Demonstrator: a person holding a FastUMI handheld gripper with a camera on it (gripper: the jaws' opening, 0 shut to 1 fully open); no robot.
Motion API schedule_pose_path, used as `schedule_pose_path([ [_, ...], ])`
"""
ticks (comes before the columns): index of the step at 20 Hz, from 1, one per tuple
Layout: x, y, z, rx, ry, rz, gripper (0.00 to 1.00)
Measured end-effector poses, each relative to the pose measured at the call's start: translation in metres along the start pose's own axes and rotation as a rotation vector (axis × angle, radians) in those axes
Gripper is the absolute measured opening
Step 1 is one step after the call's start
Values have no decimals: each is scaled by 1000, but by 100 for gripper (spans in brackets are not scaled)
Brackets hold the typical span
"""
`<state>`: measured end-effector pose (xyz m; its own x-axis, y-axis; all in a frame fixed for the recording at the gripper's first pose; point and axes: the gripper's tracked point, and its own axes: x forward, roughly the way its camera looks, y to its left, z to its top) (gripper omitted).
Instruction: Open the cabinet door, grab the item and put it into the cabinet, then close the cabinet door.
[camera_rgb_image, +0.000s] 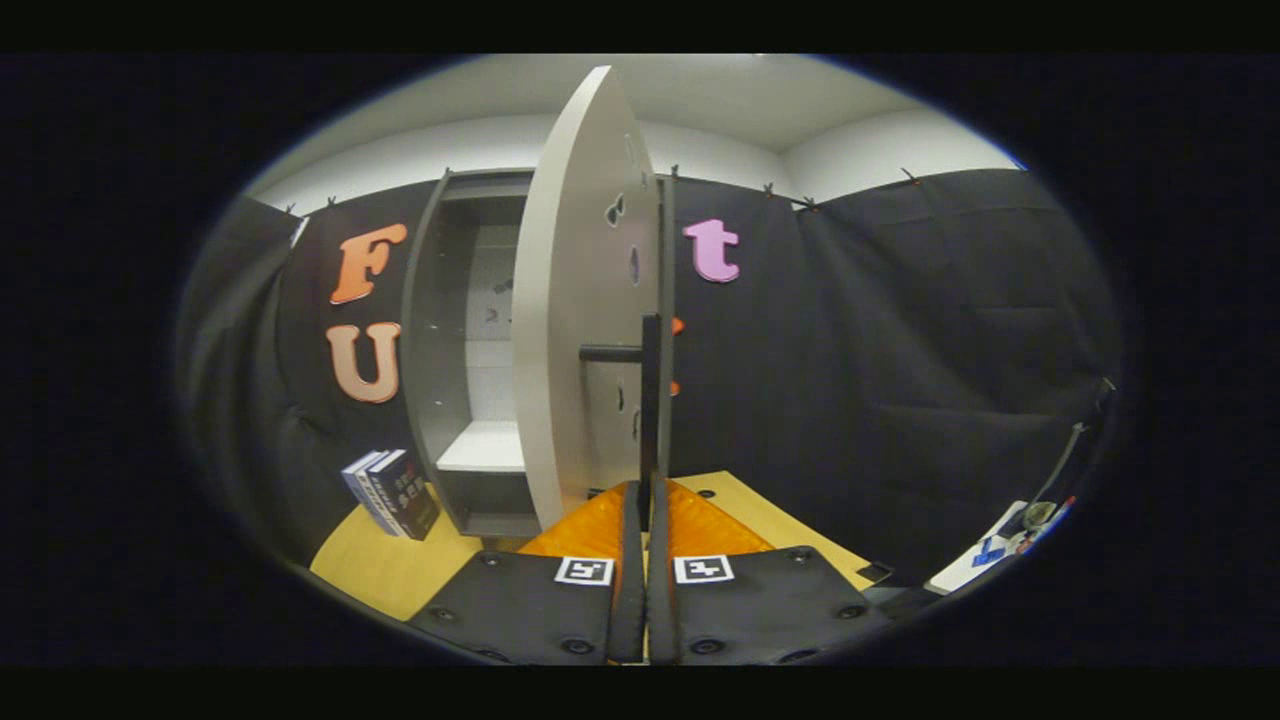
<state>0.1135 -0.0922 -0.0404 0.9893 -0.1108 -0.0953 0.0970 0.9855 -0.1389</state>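
Jaws first: we see the gripper (645, 500) with its two fingers (628, 590) drawn almost flat together, only a sliver of gap left. A dark vertical bar, the door handle (651, 400), rises from right between the tips, so we read the fingers as pinched on the handle's lower end. Contact itself sits at the tips where the view is cramped; we judge it a grip, not a near miss.

Why held so: a handle this thin gives little to press on, so the jaws have to go nearly closed to get purchase, and taking it low keeps the wrist under the swing of the door.

Just beyond the handle, the cabinet door (565, 330) stands swung well out, its face turned edge-on towards us, joined to the handle by a short dark stub. Left of the door the cabinet (435, 330) is open; a pale shelf (485, 445) shows inside with nothing on it that we can make out.

The item to stow: a small stack of books (392, 492) stands on the yellow table (385, 570), just left of the cabinet's base, leaning a little, well apart from the fingers. We take these as the item; nothing else near the cabinet fits.

Judgement: the opening step looks nearly done. Next calls for letting go of the handle and going left for the books.
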Motion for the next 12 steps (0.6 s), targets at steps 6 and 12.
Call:
schedule_pose_path([
  [6, -12, -40, 4, 30, -33, -86, 11],
  [12, -9, -17, -4, 80, -56, -37, 9],
])
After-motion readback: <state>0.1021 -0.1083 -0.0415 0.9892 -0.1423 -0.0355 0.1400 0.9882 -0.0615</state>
